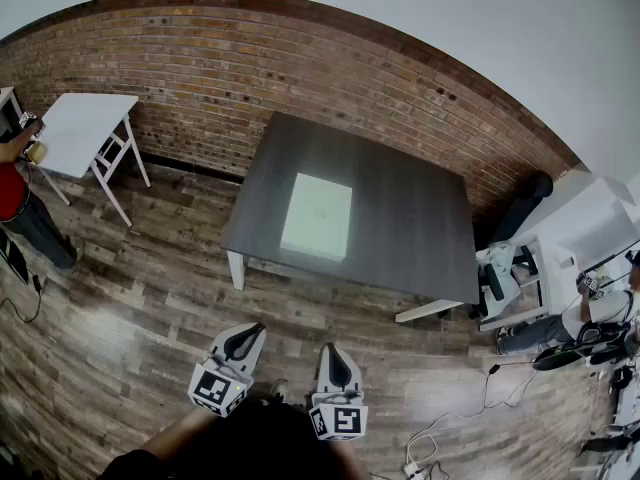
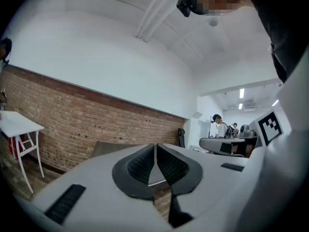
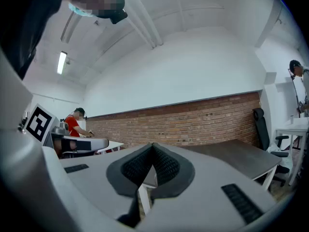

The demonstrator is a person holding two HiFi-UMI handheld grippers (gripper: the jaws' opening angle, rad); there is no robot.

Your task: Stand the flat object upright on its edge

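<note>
A pale green flat board lies flat on the dark grey table in the head view, towards the table's left half. Both grippers are held low and near my body, well short of the table. The left gripper is shut with nothing in it; in the left gripper view its dark pads meet at the tips. The right gripper is shut and empty too, its pads closed together in the right gripper view. The table's edge shows beyond the right gripper's jaws.
A brick wall runs behind the table. A small white table stands at the left with a person in red beside it. Chairs, a white desk and floor cables crowd the right. Wooden floor lies between me and the table.
</note>
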